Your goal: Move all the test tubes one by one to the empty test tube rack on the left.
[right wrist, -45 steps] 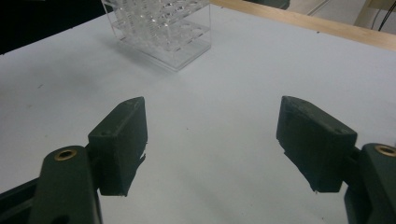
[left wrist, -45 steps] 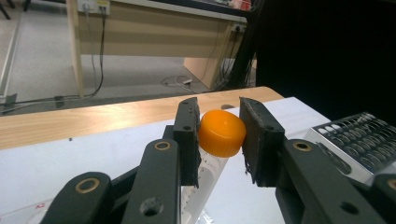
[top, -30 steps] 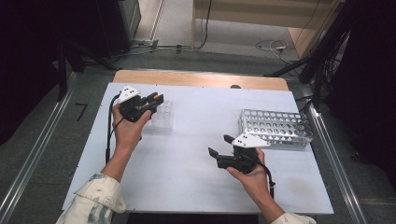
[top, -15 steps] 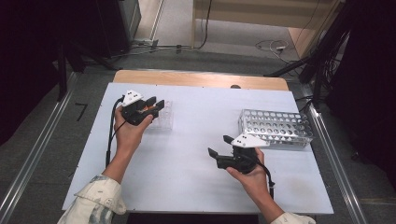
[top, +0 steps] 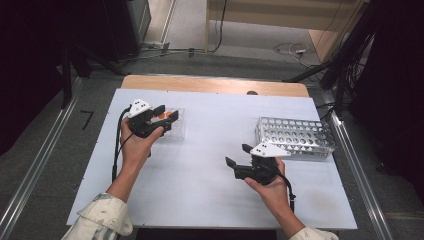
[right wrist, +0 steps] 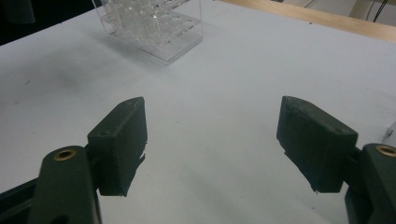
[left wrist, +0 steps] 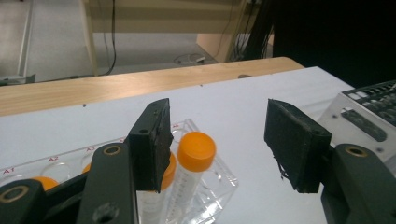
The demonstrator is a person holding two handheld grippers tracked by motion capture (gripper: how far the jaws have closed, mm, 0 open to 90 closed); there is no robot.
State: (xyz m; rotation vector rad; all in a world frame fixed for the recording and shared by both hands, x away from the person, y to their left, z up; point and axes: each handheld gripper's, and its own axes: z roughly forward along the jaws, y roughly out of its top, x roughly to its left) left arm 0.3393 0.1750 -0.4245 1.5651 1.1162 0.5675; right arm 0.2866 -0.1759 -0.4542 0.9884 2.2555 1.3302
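The clear rack [top: 172,125] serves as landmark; it sits on the left half of the white counter [top: 210,150], toward the far edge. In it stands an orange-capped tube [left wrist: 189,179], nearly upright, its long axis vertical with a slight lean, cap at the top and body down in a well. More orange caps [left wrist: 39,182] show in the rack beside it, partly hidden behind the near jaw.

The left gripper [top: 167,114] hovers right over the rack's near side, pointing across it toward the counter's far right. Its jaws have just been opening and now stand about half apart. In the left gripper view the orange-capped tube lies between them, close by one pad [left wrist: 156,140], with a wide gap to the other; neither pad presses on it, so nothing is held.

The right gripper [top: 239,156] is well apart from the rack, toward the near right of the counter, pointing back toward the rack. Its jaws are wide apart with bare counter between them.

A perforated metal rack [top: 295,136] lies on the counter, well to the right of the clear rack.

The counter is a smooth white sheet with a wooden strip [top: 215,85] along its far edge. Beyond it are grey floor [top: 250,40], trailing cables and pale wooden furniture; dark equipment stands at both sides.
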